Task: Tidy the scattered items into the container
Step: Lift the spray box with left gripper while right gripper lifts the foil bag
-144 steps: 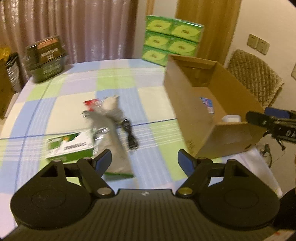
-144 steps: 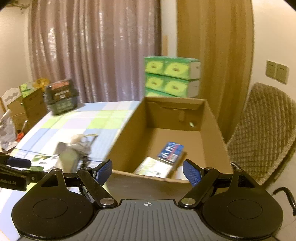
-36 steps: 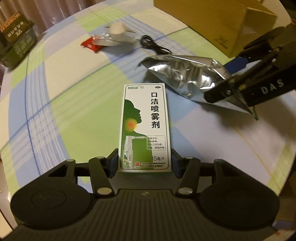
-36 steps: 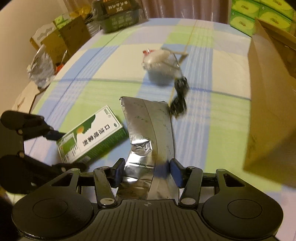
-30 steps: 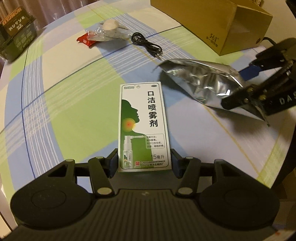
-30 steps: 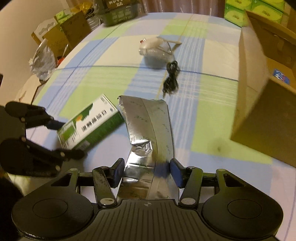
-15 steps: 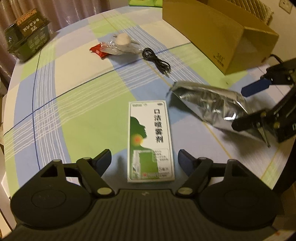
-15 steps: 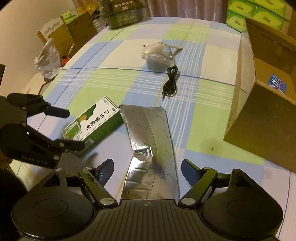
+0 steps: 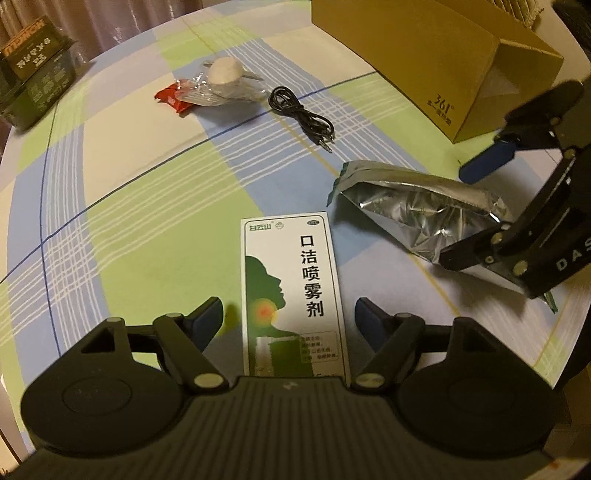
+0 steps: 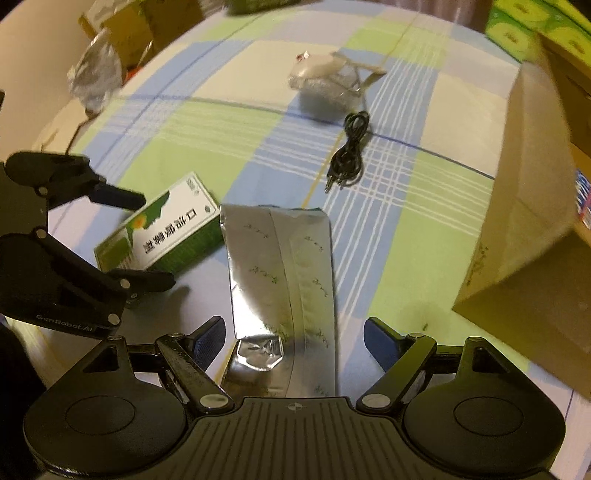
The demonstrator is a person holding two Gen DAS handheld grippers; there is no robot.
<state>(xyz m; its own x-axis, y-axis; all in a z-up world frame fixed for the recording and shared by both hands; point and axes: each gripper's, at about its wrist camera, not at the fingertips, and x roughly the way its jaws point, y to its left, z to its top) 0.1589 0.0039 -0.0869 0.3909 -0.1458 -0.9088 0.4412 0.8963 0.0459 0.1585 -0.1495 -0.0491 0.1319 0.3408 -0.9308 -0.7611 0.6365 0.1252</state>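
- left gripper point(image 9: 289, 319): jaws spread, astride green-white spray box point(image 9: 291, 291), pads clear of it, box flat on checked tablecloth point(image 9: 122, 206)
- right gripper point(image 10: 294, 336): jaws spread, astride silver foil pouch point(image 10: 284, 273), no contact
- cardboard box point(image 10: 532, 206) far right

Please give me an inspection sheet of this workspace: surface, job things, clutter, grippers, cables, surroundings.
Surface: table under a checked cloth, round edge.
Job things: green and white box and silver foil pouch lie flat on the cloth; clear packet with a white lump; cardboard box.
Clutter: dark green basket.
Grippers: left gripper open, astride the box; right gripper open, astride the pouch.
Cables: coiled black cable.
Surroundings: curtain, stacked green packs.
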